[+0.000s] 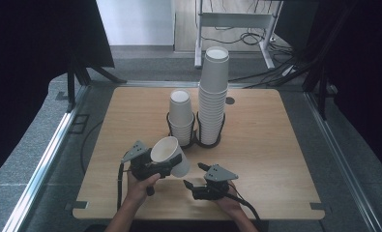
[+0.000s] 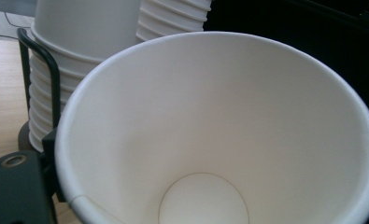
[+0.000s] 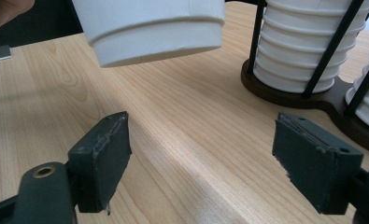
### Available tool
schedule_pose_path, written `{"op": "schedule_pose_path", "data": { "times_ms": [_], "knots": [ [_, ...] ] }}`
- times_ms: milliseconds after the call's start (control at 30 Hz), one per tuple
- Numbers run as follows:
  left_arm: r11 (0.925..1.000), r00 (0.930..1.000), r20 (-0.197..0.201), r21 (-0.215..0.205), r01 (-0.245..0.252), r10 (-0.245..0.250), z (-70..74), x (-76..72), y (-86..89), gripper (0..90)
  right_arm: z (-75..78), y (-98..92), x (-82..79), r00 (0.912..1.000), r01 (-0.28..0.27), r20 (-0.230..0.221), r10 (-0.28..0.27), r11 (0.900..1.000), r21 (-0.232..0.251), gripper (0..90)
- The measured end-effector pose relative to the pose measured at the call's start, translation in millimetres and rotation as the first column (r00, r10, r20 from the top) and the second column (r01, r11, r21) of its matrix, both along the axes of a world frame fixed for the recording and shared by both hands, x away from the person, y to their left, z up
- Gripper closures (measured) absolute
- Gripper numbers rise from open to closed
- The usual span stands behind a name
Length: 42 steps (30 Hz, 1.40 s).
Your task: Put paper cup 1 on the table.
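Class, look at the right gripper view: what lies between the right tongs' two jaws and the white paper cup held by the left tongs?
Only bare light wooden tabletop. The right tongs stand open with nothing between the jaws, and the white paper cup hangs above and beyond them.

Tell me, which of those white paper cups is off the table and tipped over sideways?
The single cup gripped by the left gripper. It hangs tilted above the wooden table, mouth facing the person, while the others stand upright, nested in the short stack and tall stack.
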<state>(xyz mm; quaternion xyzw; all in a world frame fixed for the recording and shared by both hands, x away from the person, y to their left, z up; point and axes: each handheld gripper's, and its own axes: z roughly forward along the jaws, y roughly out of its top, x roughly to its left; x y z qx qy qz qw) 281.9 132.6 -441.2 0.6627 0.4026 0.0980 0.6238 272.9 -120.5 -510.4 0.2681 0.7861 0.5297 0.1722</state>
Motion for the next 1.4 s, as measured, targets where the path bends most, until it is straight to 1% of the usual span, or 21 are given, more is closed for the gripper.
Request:
{"op": "schedule_pose_path", "data": {
  "times_ms": [133, 333, 600, 700, 867, 1133, 1400],
  "knots": [
    [0.9999, 0.9999, 0.001, 0.007, -0.015, 0.015, 0.3, 0.9, 3.9, 12.8, -0.8, 0.4, 0.0, 1.0, -0.001, -0.003, 0.001, 1.0, -0.008, 19.1],
    [0.9994, 0.9995, -0.002, 0.017, -0.032, 0.032, -0.8, 1.9, 6.8, 12.8, -1.3, 0.6, 0.1, 1.0, 0.004, -0.006, -0.004, 1.0, -0.006, 19.3],
    [0.9972, 0.9981, 0.006, 0.045, -0.061, 0.061, -0.7, 2.9, 10.7, 12.8, -2.6, 0.3, 0.9, 0.9999, 0.007, -0.014, -0.007, 1.0, -0.014, 19.5],
    [0.9962, 0.9977, 0.008, 0.056, -0.067, 0.067, -1.2, 3.2, 11.2, 12.8, -3.0, 0.9, 0.8, 0.9999, 0.005, -0.013, -0.006, 1.0, -0.015, 19.5],
    [0.9954, 0.9973, 0.012, 0.063, -0.072, 0.072, -1.1, 2.9, 11.5, 12.8, -3.2, 1.1, 0.7, 0.9999, 0.006, -0.015, -0.006, 1.0, -0.018, 19.6],
    [0.9905, 0.995, 0.02, 0.094, -0.1, 0.098, -2.1, 5.2, 15.3, 12.8, -3.1, 0.7, 1.0, 0.9998, 0.007, -0.017, -0.007, 1.0, -0.018, 19.7],
    [0.9879, 0.9944, 0.018, 0.113, -0.106, 0.105, -4.8, 6.4, 15.0, 12.7, -3.2, 1.3, 0.7, 0.9999, 0.003, -0.014, -0.003, 1.0, -0.023, 20.0]
  ]
}}
